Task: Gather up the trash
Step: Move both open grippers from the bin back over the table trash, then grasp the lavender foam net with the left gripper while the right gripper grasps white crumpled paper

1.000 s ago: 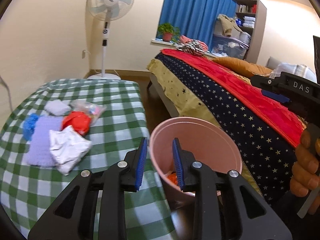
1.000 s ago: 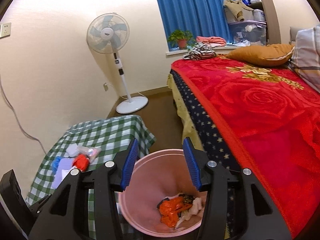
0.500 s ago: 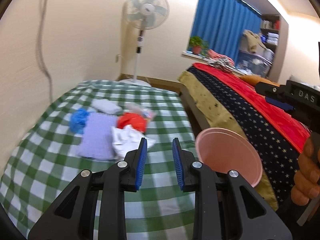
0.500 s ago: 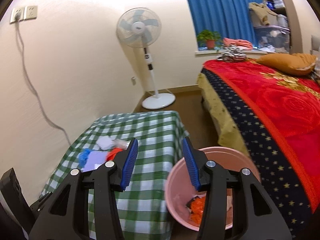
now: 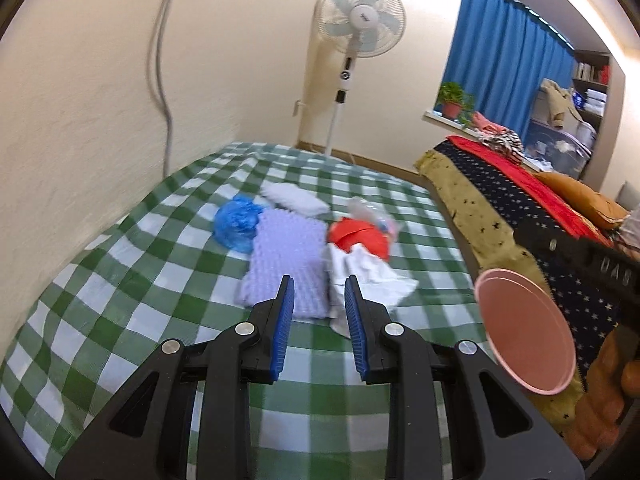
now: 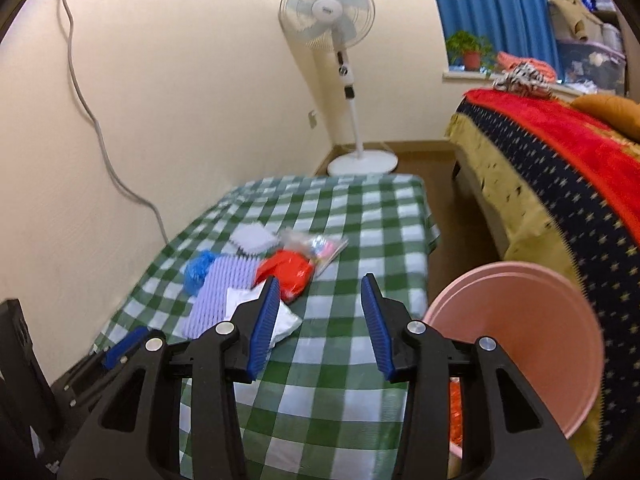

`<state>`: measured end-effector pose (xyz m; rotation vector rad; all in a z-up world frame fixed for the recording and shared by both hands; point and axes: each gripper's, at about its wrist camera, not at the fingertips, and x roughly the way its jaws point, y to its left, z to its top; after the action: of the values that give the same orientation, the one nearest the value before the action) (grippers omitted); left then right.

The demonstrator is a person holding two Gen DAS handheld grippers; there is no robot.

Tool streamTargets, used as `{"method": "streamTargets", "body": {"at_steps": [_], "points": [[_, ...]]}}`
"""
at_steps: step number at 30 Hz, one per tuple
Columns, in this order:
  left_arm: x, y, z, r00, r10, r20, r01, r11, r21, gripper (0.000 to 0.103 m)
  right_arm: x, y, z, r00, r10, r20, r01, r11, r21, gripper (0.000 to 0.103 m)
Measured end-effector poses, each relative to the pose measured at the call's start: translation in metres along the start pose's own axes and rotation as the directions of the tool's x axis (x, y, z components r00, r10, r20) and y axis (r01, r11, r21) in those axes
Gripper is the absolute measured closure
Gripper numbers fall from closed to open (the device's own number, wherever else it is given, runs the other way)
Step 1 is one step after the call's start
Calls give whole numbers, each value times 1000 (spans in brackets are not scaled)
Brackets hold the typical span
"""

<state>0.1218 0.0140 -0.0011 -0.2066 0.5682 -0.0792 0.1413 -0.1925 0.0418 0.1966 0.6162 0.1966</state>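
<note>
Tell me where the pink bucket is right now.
The pink bucket sits at the right of both wrist views, in the gap between the green checked table and the bed, beside the table's near right corner.

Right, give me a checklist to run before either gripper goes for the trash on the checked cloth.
1. Left gripper empty, jaws apart: ok.
2. Right gripper empty, jaws closing with nothing between them: ok.
3. Trash in view: white wrapper, red bag, blue bag, purple mat: ok.
4. Pink bin beside the table, mouth unblocked: ok.
5. Room left in the bin: cannot tell.
</note>
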Motion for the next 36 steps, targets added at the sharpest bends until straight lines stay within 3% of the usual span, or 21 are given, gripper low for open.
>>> {"method": "streamTargets", "body": {"at_steps": [9,18,21,23,26,28,30,31,32,35,36], "points": [[24,34,2,996,90,-15,-91,993,-70,77,56,11,-17,994,59,-88,-56,998,37,60],[50,47,4,993,90,-78,-99,989,-111,77,96,13,-28,981,85,-177,-70,994,87,49],[58,51,4,992,73,-103,-86,988,-129,65,104,10,-31,976,90,-198,-71,992,103,49],[65,53,3,989,66,-134,-85,987,-139,64,109,11,-33,972,103,-211,-81,991,111,49],[71,55,1,985,54,-165,-80,985,-155,64,111,16,-34,969,113,-222,-94,991,92,57],[75,54,0,982,42,-183,-71,985,-155,64,111,20,-35,967,118,-226,-104,992,75,71],[79,53,-2,978,20,-206,-53,986,-160,64,109,23,-35,967,124,-221,-114,992,60,77],[79,52,-3,978,19,-209,-53,986,-158,68,108,25,-35,968,127,-217,-118,992,53,86],[78,51,-4,979,18,-205,-50,987,-153,75,106,26,-34,968,131,-212,-125,991,44,88],[79,50,-5,978,6,-210,-38,988,-149,92,98,30,-31,974,133,-185,-131,991,23,90],[78,49,-5,979,6,-203,-35,989,-143,92,96,31,-30,975,134,-176,-133,991,17,91]]}}
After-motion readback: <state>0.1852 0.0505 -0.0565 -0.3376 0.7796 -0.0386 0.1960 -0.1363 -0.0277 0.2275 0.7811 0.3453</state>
